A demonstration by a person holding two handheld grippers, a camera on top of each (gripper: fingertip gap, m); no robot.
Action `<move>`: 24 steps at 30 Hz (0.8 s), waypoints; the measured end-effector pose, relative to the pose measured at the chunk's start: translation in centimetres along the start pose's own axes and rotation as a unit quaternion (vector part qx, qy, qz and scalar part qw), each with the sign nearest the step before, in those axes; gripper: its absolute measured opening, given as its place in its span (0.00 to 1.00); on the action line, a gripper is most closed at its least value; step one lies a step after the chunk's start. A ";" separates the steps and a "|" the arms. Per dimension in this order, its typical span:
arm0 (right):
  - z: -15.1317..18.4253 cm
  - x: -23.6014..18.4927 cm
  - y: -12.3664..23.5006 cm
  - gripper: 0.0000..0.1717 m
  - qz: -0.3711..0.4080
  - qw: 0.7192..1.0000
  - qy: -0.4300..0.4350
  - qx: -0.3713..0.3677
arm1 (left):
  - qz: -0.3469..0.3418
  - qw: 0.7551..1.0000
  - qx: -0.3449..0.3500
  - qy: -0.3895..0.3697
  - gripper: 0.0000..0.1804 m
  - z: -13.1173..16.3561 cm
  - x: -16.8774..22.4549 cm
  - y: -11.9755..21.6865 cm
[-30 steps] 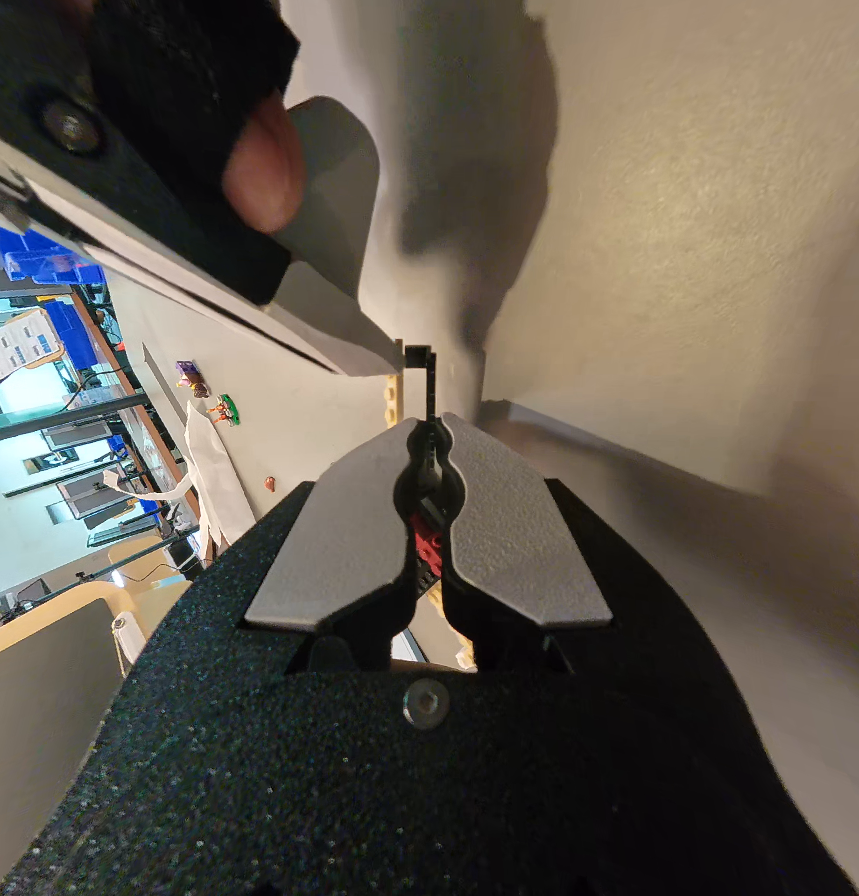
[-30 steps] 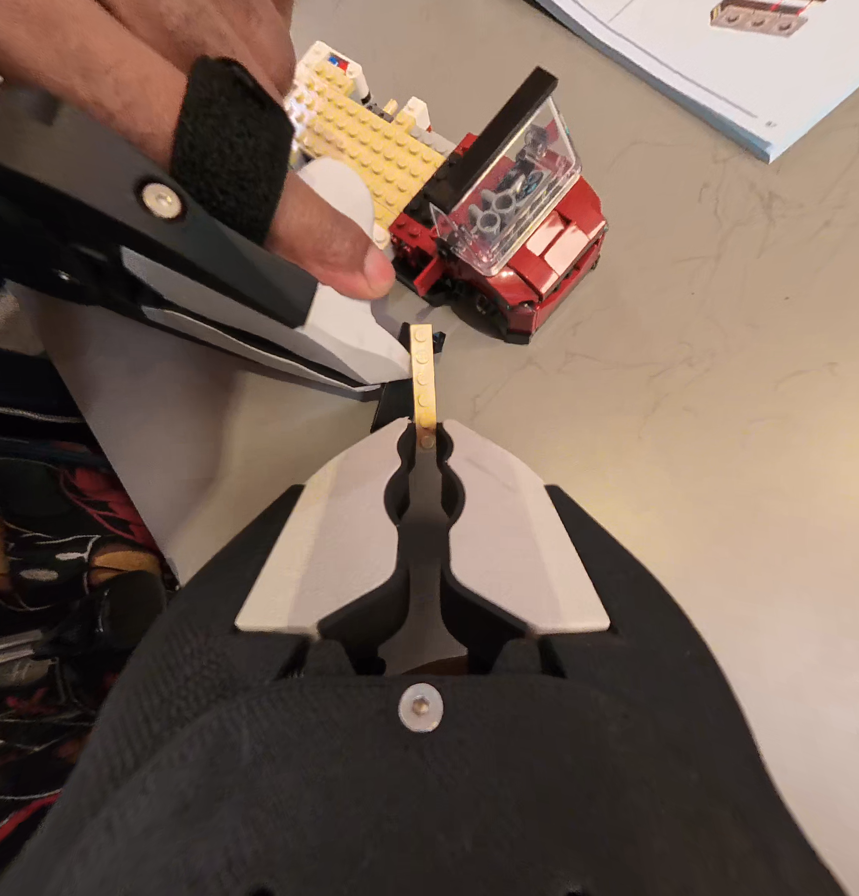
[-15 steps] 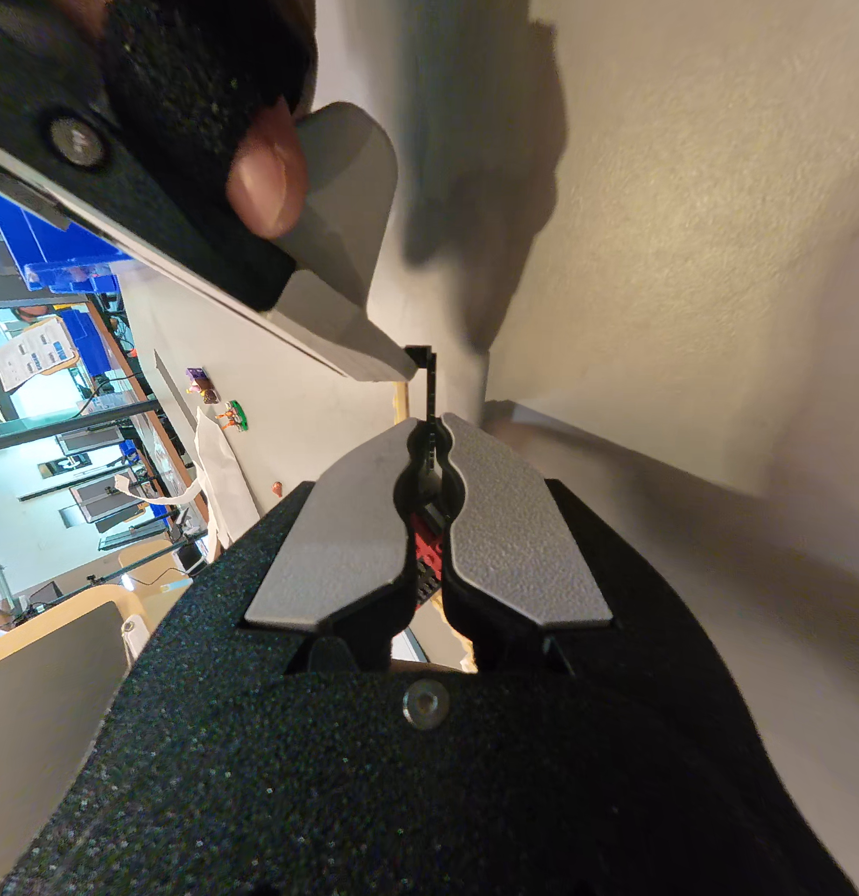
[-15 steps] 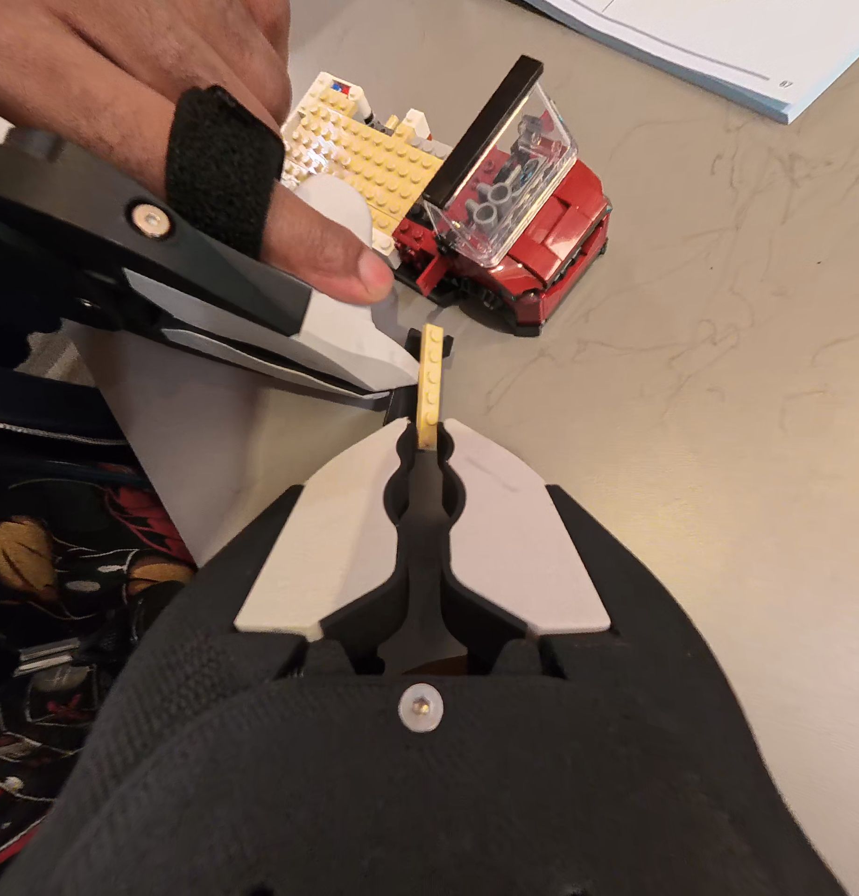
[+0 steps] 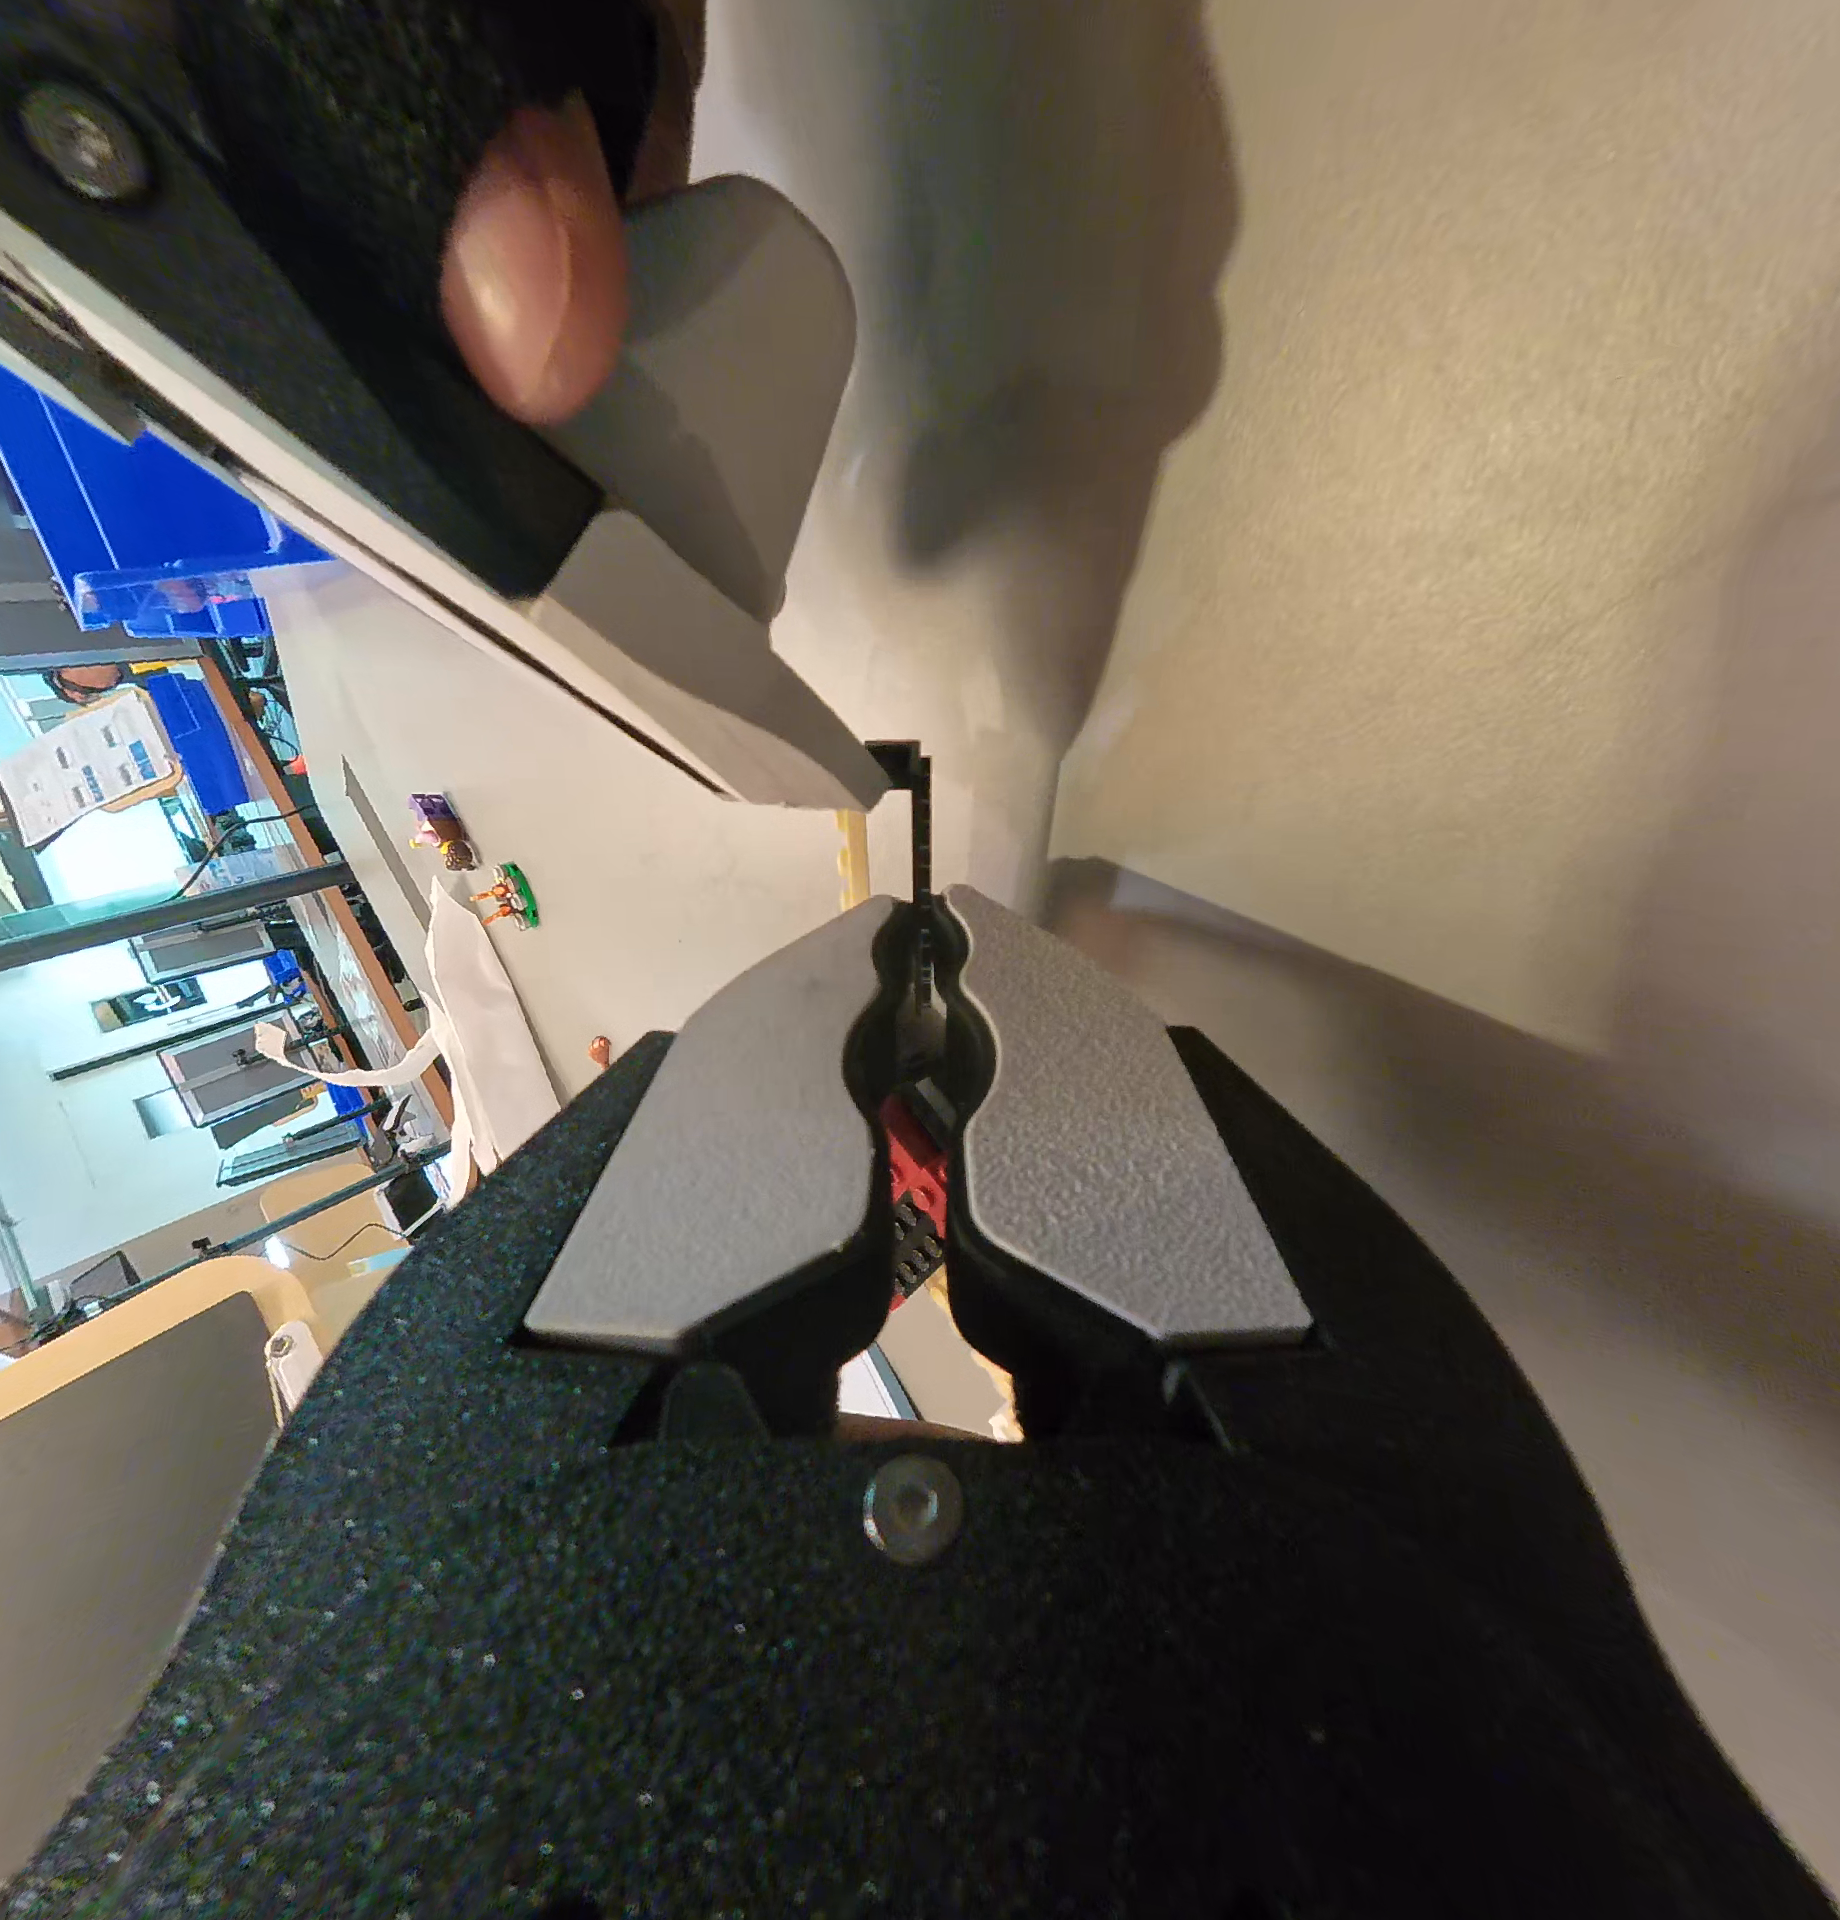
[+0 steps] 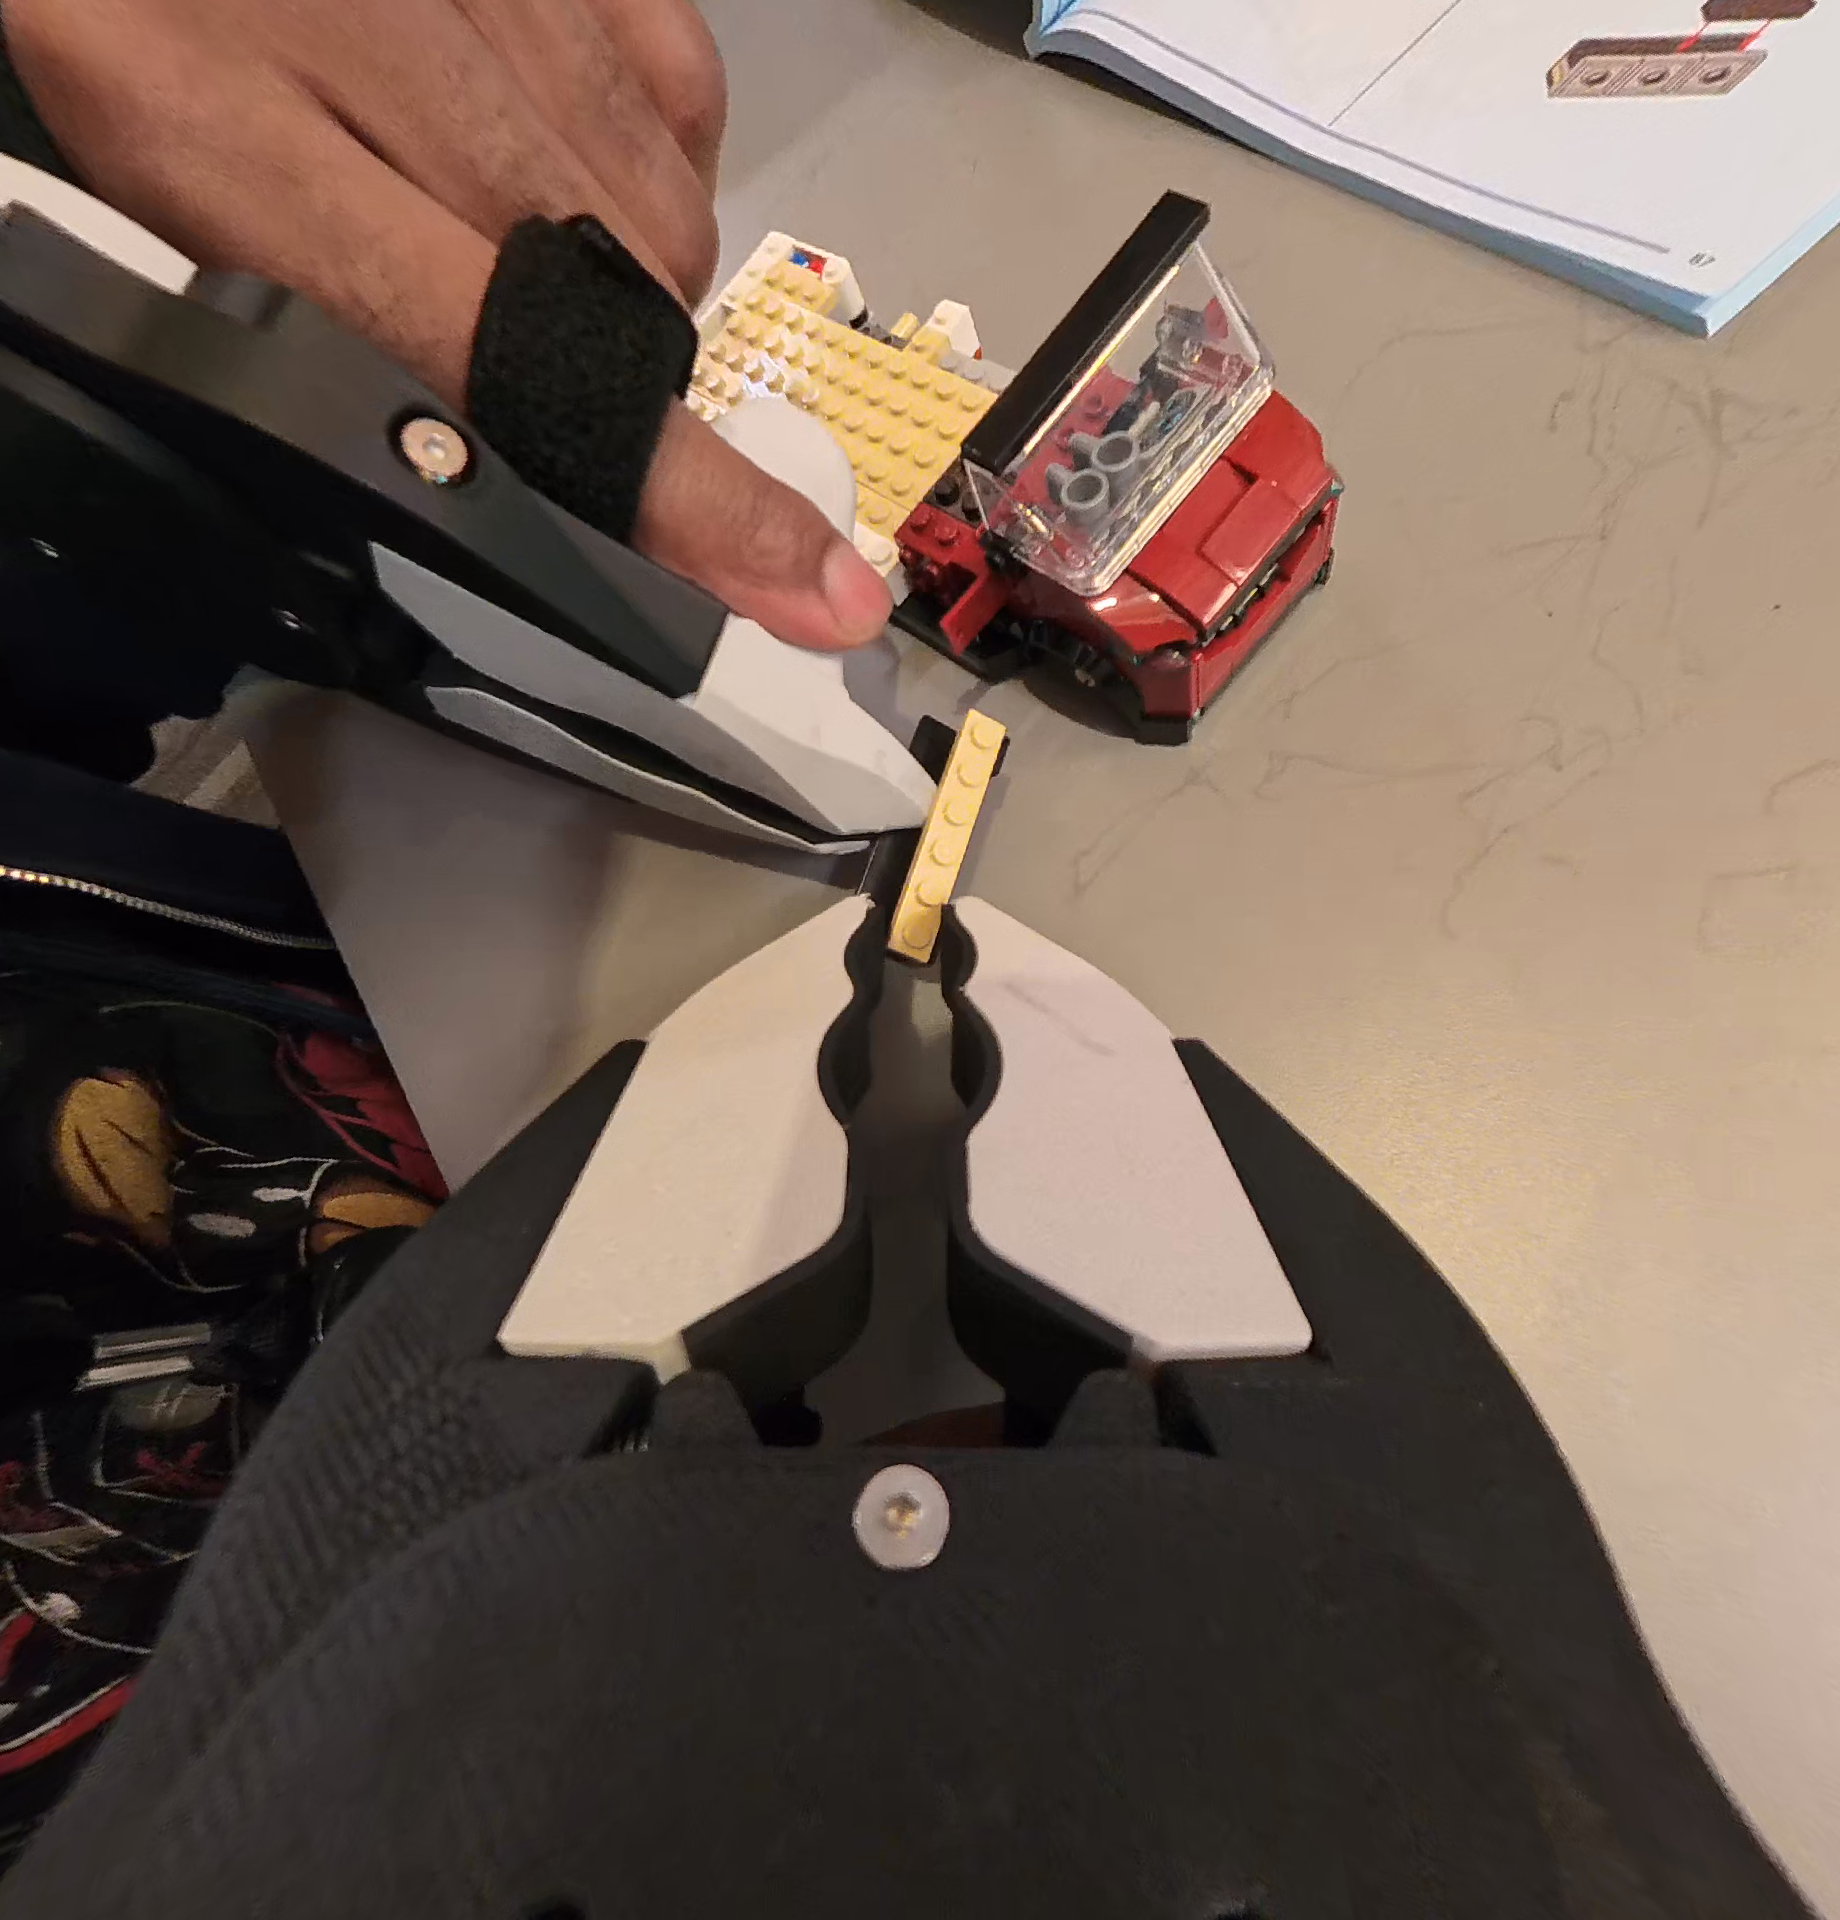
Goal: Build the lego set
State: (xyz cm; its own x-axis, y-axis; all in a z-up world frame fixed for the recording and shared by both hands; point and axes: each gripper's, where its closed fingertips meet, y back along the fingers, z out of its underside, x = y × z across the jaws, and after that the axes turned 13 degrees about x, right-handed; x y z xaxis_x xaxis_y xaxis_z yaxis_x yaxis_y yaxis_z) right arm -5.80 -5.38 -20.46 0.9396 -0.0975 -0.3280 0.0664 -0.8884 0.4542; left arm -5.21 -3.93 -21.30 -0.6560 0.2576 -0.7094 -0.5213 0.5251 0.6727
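A pale grey, faintly veined tabletop (image 6: 1518, 935) fills the right wrist view, with an open white instruction booklet with a light-blue edge (image 6: 1467, 114) lying at its far edge. Near the middle of the tabletop stands a dark red toy-brick car with a clear windscreen, a black roof strip and a pale yellow studded rear deck (image 6: 1134, 499).

In front of the car the two grippers meet. The right gripper (image 6: 911, 920) is clenched on the near end of a long pale yellow one-stud-wide plate (image 6: 952, 821), its grey fingertips pressing on either side. That plate leans slightly to the right and lies against a thin black plate (image 5: 921, 831), which shows behind it as a dark edge.

The left gripper (image 5: 921, 909) is clamped on the thin black plate, seen edge-on and upright between its fingertips, with the yellow strip just beside it to the left. In the right wrist view this gripper reaches in from the left, a hand (image 6: 396, 177) on its handle, one finger through a black strap (image 6: 573, 364)

Far off on the table sit a small purple brick figure (image 5: 440, 826) and a little green round piece (image 5: 516, 894)
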 end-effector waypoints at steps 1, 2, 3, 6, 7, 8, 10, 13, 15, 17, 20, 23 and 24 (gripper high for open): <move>0.0 0.1 0.0 0.06 0.000 1.000 -0.002 0.002 | 0.000 1.000 0.001 -0.001 0.01 0.0 0.0 0.0; 0.0 0.1 0.0 0.06 0.001 1.000 -0.003 0.002 | -0.001 1.000 0.002 -0.001 0.01 -0.1 0.0 0.0; 0.1 0.2 0.0 0.06 0.001 1.000 -0.003 0.002 | 0.000 1.000 0.002 -0.001 0.01 -0.1 0.0 0.0; 0.2 0.2 -0.1 0.06 0.001 1.000 -0.003 -0.001 | 0.000 1.000 0.003 -0.001 0.01 -0.1 0.0 0.0; 0.2 0.2 -0.1 0.06 0.002 1.000 -0.001 -0.001 | 0.000 1.000 0.004 -0.001 0.01 -0.1 0.0 0.0; 0.3 0.2 -0.1 0.06 0.003 1.000 0.003 -0.001 | 0.000 1.000 0.005 -0.001 0.01 -0.1 0.0 0.0; 0.3 0.2 -0.1 0.06 0.006 1.000 0.015 -0.006 | -0.001 1.000 0.006 0.000 0.01 -0.1 0.0 0.0; 0.4 0.1 0.0 0.06 0.010 0.999 0.036 -0.011 | -0.001 1.000 0.005 -0.001 0.01 -0.1 0.0 0.0; 0.3 -0.1 0.0 0.06 0.007 0.999 0.048 -0.008 | -0.001 1.000 0.005 -0.001 0.01 -0.1 0.0 -0.1; 0.1 -0.4 -0.1 0.06 -0.001 0.999 0.052 -0.004 | -0.004 1.000 0.005 -0.002 0.01 -0.2 -0.1 -0.1; 0.0 -0.6 -0.1 0.07 -0.008 0.999 0.049 0.000 | -0.006 1.000 0.007 -0.004 0.01 -0.2 -0.2 -0.1; 0.1 -0.6 0.0 0.07 -0.011 0.999 0.049 -0.001 | -0.006 1.000 0.009 -0.007 0.01 -0.3 -0.1 -0.1; 0.1 -0.6 0.0 0.07 -0.012 0.999 0.048 -0.001 | -0.005 1.000 0.010 -0.007 0.01 -0.3 -0.1 -0.1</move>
State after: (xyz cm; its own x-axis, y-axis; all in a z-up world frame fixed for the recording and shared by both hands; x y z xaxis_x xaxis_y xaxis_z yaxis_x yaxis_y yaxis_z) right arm -6.42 -5.36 -20.38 0.9657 -0.0314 -0.2576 0.0908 -0.8891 0.4487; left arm -5.28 -4.27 -21.22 -0.6434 0.2627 -0.7191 -0.5169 0.5438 0.6612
